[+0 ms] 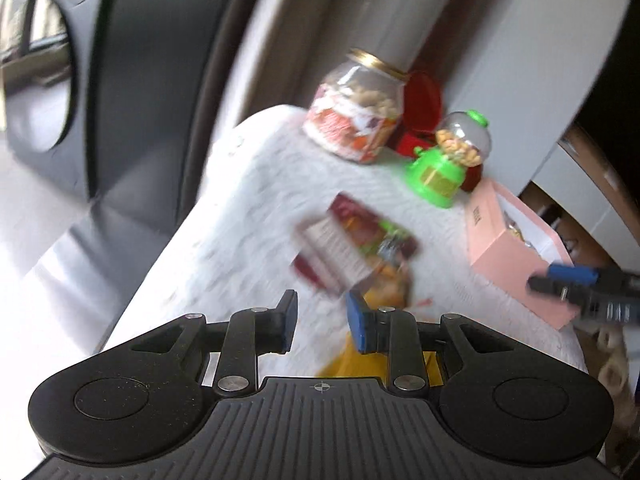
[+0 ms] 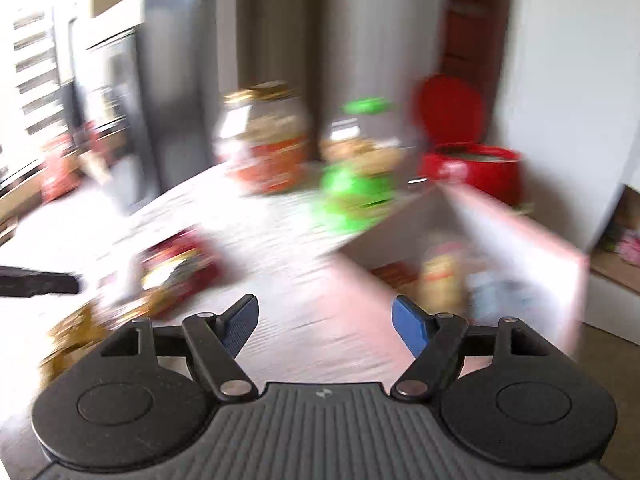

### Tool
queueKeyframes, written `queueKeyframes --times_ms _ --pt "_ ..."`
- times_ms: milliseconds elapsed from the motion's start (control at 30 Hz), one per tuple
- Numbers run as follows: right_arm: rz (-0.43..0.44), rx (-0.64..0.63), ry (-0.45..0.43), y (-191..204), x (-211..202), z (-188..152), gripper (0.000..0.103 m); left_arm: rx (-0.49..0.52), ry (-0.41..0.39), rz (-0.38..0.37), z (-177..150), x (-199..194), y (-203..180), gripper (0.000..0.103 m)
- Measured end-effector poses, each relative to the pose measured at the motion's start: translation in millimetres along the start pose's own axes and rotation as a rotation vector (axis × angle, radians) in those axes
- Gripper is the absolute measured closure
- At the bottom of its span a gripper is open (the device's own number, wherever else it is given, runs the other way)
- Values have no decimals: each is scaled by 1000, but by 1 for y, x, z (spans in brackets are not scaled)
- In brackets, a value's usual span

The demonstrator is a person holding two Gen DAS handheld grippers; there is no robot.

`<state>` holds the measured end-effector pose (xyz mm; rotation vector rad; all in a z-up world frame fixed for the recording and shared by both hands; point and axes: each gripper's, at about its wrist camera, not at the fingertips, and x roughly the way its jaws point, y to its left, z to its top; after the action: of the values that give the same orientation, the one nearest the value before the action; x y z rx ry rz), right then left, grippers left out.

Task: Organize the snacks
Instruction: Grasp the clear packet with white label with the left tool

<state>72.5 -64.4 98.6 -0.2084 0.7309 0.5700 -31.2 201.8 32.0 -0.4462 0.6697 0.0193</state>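
Observation:
A white-clothed table [image 1: 248, 216] holds a dark red snack packet [image 1: 352, 240] lying flat, with a yellow-orange packet [image 1: 384, 288] partly under it. My left gripper [image 1: 322, 326] is open and empty just short of these packets. An open pink box [image 1: 516, 256] stands at the right with snacks inside. My right gripper [image 2: 324, 326] is open and empty over the near wall of the pink box [image 2: 520, 248]; it also shows in the left wrist view [image 1: 560, 280]. The red packet [image 2: 176, 268] lies to its left. Both views are blurred.
A glass jar of nuts with a gold lid [image 1: 360, 108], a green candy dispenser [image 1: 448, 160] and a red lidded pot [image 1: 420, 116] stand at the table's far edge. A dark speaker [image 1: 60, 80] is at the left. Cardboard boxes [image 1: 580, 184] lie beyond the right edge.

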Motion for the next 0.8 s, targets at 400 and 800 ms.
queueKeyframes --times_ms 400,800 --pt "181 -79 114 90 38 -28 28 -124 2 -35 -31 -13 26 74" --pt "51 -18 108 38 18 -40 28 -96 75 -143 -21 12 -2 74"
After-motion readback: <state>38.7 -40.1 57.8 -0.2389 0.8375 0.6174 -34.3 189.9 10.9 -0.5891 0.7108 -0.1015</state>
